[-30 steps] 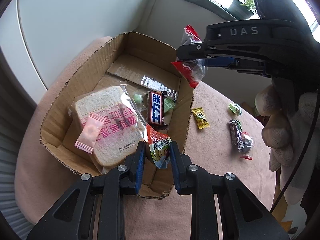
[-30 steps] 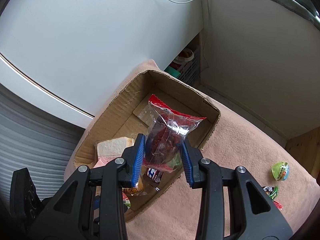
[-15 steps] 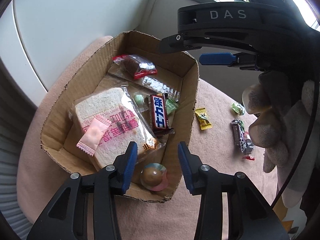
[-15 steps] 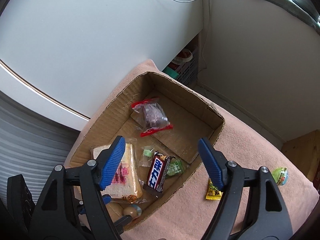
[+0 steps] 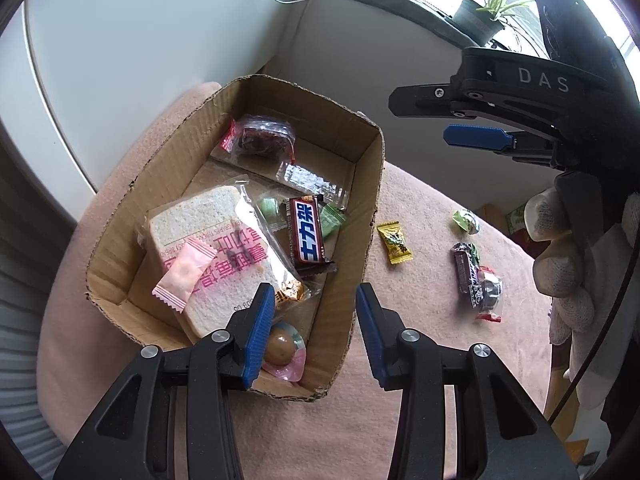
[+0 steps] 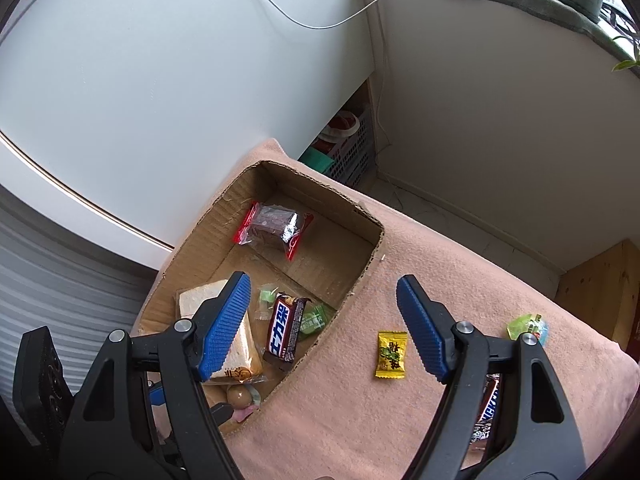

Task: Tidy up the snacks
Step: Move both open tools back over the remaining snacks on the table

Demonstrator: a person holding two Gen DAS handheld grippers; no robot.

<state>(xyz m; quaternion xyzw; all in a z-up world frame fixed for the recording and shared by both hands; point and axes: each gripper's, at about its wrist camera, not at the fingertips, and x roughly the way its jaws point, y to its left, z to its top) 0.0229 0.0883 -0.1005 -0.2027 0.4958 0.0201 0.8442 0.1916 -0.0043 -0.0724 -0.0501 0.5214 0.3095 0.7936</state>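
Note:
A cardboard box (image 5: 368, 208) (image 6: 372, 256) on the pink cloth holds a wrapped bread slice (image 5: 216, 256), a pink sachet (image 5: 184, 276), a brown chocolate bar (image 5: 308, 236) (image 6: 284, 328), a red-edged cake packet (image 5: 260, 138) (image 6: 274, 226) and a round sweet (image 5: 280, 350). My left gripper (image 5: 316, 320) is open over the box's near right corner. My right gripper (image 6: 324, 320) is open and empty above the box's right wall. A yellow candy (image 5: 394, 242) (image 6: 390, 354), a green sweet (image 5: 466, 220) (image 6: 528, 326) and dark bars (image 5: 470, 276) lie on the cloth to the right.
White walls stand behind the box. A plastic crate (image 6: 348, 152) sits on the floor beyond the cloth. A potted plant (image 5: 480, 20) stands on the sill. A wooden surface (image 6: 600, 280) is at the far right.
Both grippers opened. The right one dropped the red-edged cake packet into the far end of the box; the left one released its snack at the near end. Both then drew back.

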